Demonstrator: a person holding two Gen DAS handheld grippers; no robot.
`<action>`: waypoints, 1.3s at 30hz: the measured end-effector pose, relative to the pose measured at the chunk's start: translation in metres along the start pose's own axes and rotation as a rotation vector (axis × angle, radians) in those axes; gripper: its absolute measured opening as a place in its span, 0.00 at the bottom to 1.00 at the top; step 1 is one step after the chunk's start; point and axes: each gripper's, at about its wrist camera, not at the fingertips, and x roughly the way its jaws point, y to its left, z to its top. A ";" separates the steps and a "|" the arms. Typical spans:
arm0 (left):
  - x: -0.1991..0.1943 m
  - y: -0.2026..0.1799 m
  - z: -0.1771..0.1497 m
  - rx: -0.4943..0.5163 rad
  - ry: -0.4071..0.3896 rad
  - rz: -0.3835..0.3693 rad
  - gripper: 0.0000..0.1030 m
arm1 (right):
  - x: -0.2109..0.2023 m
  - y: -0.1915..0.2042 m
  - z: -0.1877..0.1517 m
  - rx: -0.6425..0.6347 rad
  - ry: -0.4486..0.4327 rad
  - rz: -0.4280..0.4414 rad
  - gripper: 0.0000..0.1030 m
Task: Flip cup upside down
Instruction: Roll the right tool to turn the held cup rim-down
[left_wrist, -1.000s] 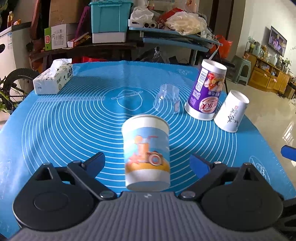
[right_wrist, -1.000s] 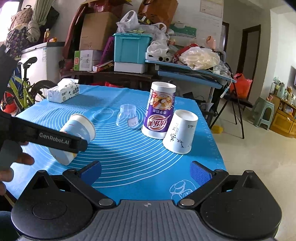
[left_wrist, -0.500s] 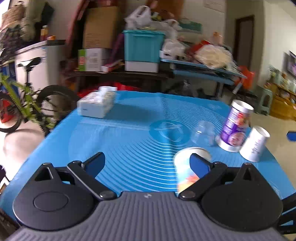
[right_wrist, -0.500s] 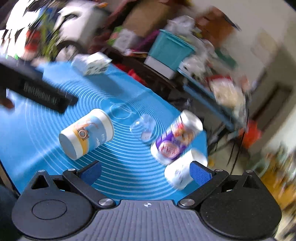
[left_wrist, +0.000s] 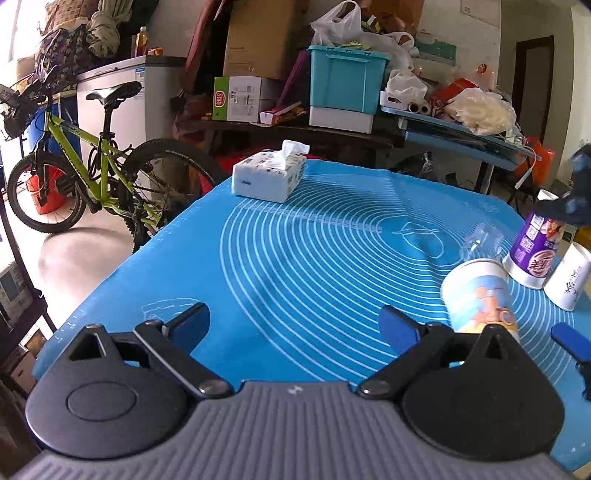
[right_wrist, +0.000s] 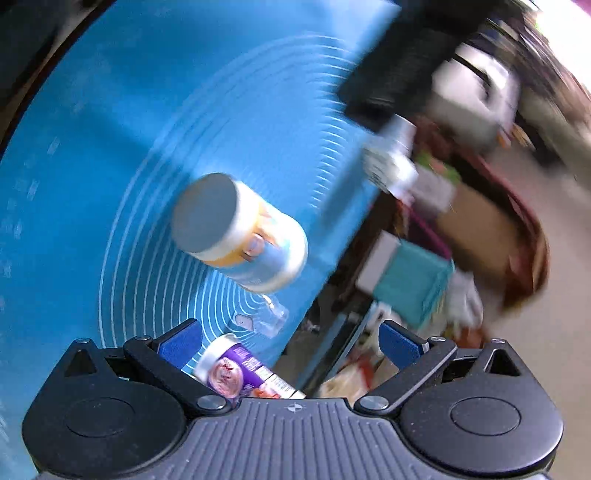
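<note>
A paper cup with a cartoon print (left_wrist: 480, 295) stands on the blue mat (left_wrist: 314, 258) with its closed base up, to the right of my left gripper (left_wrist: 295, 325). My left gripper is open and empty over the mat's near edge. In the rolled, blurred right wrist view the same cup (right_wrist: 243, 240) shows its flat base, up and left of my open, empty right gripper (right_wrist: 291, 345). One blue finger of the right gripper (left_wrist: 569, 339) shows at the left view's right edge.
A purple printed cup (left_wrist: 535, 251), a white cup (left_wrist: 569, 280) and a clear plastic cup (left_wrist: 480, 240) stand at the mat's right side. A tissue box (left_wrist: 269, 173) sits at the far left corner. A green bicycle (left_wrist: 92, 166) and cluttered shelves stand behind.
My left gripper has pulled back and swung left, away from the cartoon cup. My right gripper has rolled sharply and moved over the cups; its view is now tilted and blurred.
</note>
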 end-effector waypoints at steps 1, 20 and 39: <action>0.000 0.003 0.000 -0.003 -0.006 0.002 0.94 | 0.003 0.000 0.003 -0.058 -0.005 0.006 1.00; 0.011 0.026 -0.001 -0.069 0.024 -0.023 0.94 | 0.030 0.043 0.012 -0.715 -0.230 -0.030 1.00; 0.011 0.018 -0.002 -0.050 0.032 -0.046 0.94 | 0.037 -0.045 -0.039 0.546 -0.154 0.284 0.53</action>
